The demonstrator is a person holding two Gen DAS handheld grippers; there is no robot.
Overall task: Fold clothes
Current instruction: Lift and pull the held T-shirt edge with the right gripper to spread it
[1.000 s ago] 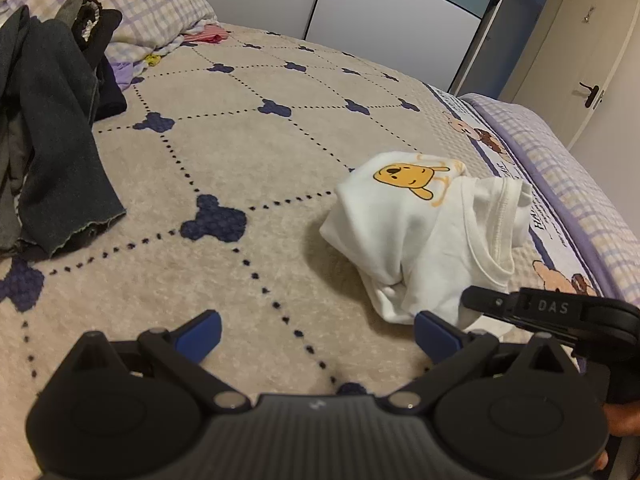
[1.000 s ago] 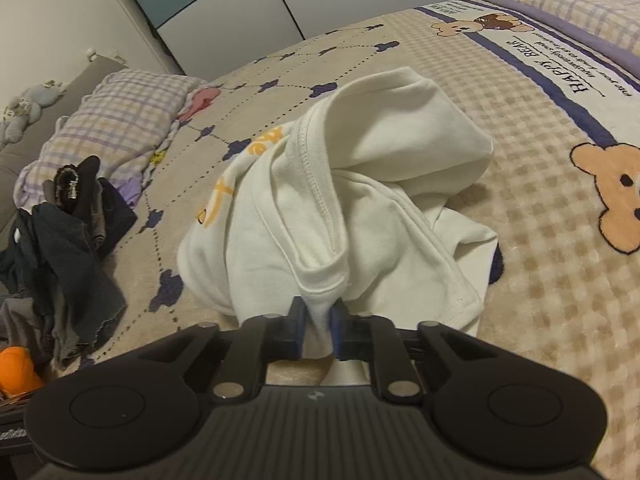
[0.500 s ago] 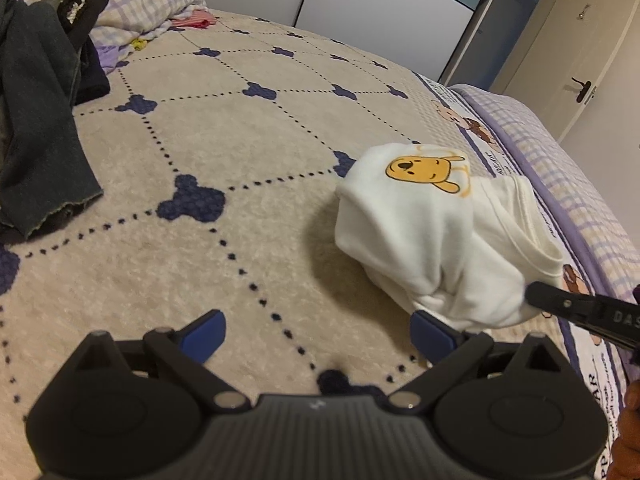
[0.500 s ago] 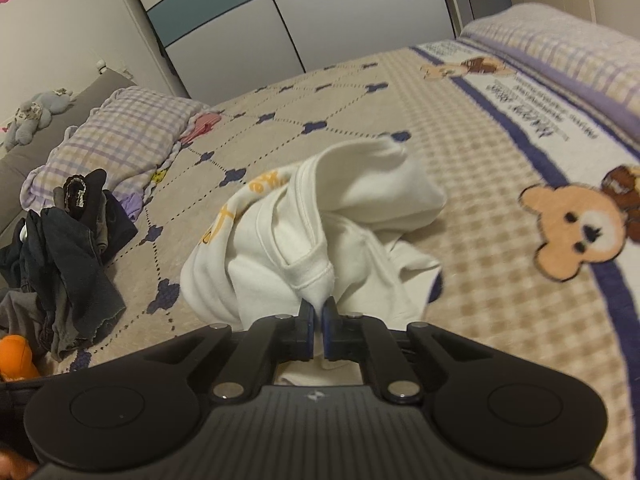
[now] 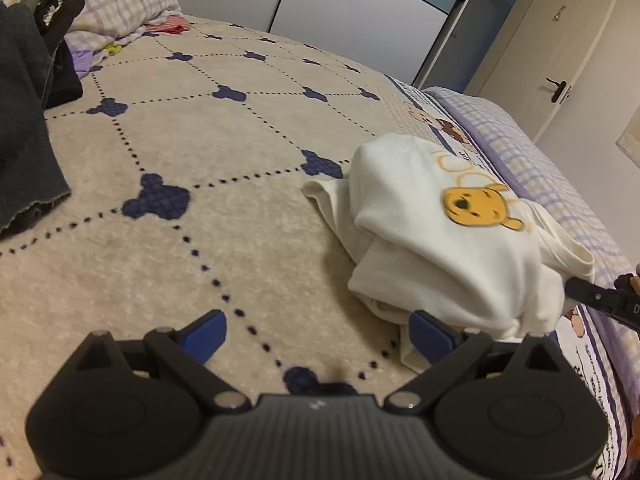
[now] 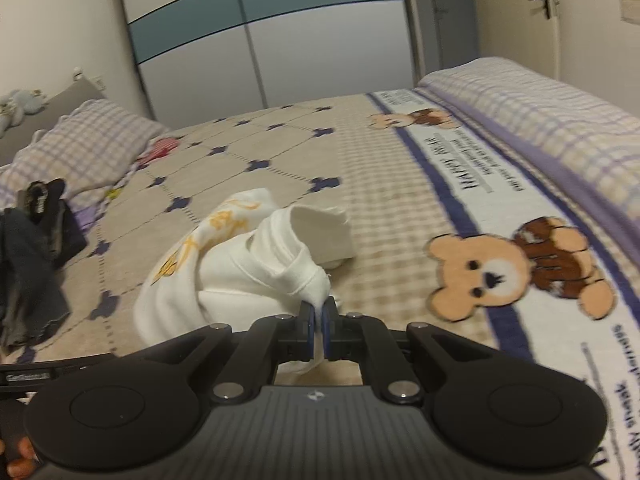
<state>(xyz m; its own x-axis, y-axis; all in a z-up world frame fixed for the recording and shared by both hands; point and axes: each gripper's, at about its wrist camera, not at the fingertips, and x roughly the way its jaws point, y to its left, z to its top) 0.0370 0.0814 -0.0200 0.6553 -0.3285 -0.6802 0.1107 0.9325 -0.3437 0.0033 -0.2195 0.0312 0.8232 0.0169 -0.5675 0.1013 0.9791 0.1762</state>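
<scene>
A white T-shirt [image 5: 452,248] with a yellow bear print lies crumpled on the beige bedspread [image 5: 224,200]. My right gripper [image 6: 318,316] is shut on an edge of the T-shirt [image 6: 256,272] and holds it drawn toward me. My left gripper [image 5: 316,330] is open and empty just above the bedspread, its right fingertip [image 5: 430,334] beside the shirt's near edge. The right gripper's finger shows at the right edge of the left wrist view [image 5: 600,300].
A pile of dark clothes [image 5: 24,128] lies at the left, also in the right wrist view [image 6: 32,264]. A checked pillow [image 6: 84,148] lies behind it. A purple checked blanket [image 6: 560,120] runs along the right side. Wardrobe doors [image 6: 280,40] stand behind the bed.
My right gripper has pulled the T-shirt edge back and to the right, so the shirt stretched out and lies lower. My left gripper moved closer to the shirt and stayed open.
</scene>
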